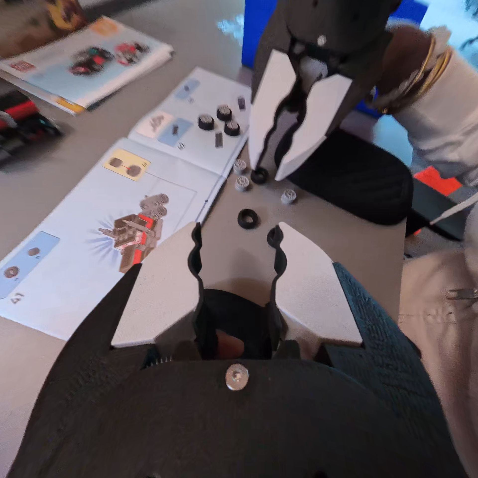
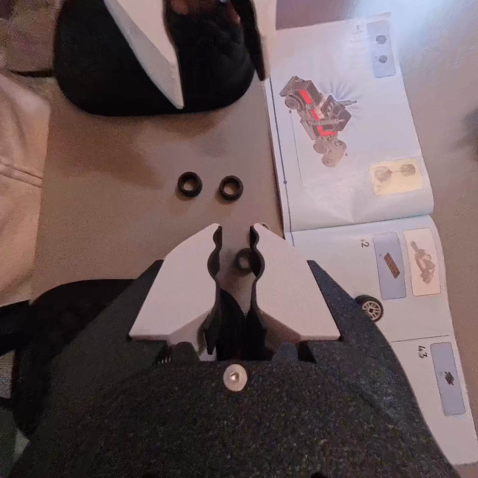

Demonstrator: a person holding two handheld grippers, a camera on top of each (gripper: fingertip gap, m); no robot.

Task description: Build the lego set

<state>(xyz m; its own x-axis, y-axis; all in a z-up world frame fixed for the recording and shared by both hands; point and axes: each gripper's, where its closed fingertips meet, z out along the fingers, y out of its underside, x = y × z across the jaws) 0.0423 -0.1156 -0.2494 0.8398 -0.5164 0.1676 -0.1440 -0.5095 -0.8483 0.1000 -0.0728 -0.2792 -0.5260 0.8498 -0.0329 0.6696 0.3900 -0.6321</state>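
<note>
My right gripper (image 2: 236,227) is open, with its fingers on either side of a black tyre (image 2: 244,261) that lies on the grey table. In the left wrist view it (image 1: 267,172) comes down from the top around that tyre (image 1: 259,176). My left gripper (image 1: 238,230) is open and empty, just behind a second black tyre (image 1: 247,218); a third tyre (image 1: 273,236) is half hidden by its right fingertip. Three grey wheel hubs (image 1: 242,183) lie loose near the tyres. Three finished wheels (image 1: 224,112) stand on the open instruction booklet (image 1: 90,271).
The booklet (image 2: 362,196) lies open beside the tyres, with small dark plates (image 1: 219,139) on it. A closed booklet (image 1: 85,59) and a pile of bricks (image 1: 20,124) sit at far left. A black chair seat (image 1: 349,181) is past the table edge. The grippers' ends are close to 9 cm from one another.
</note>
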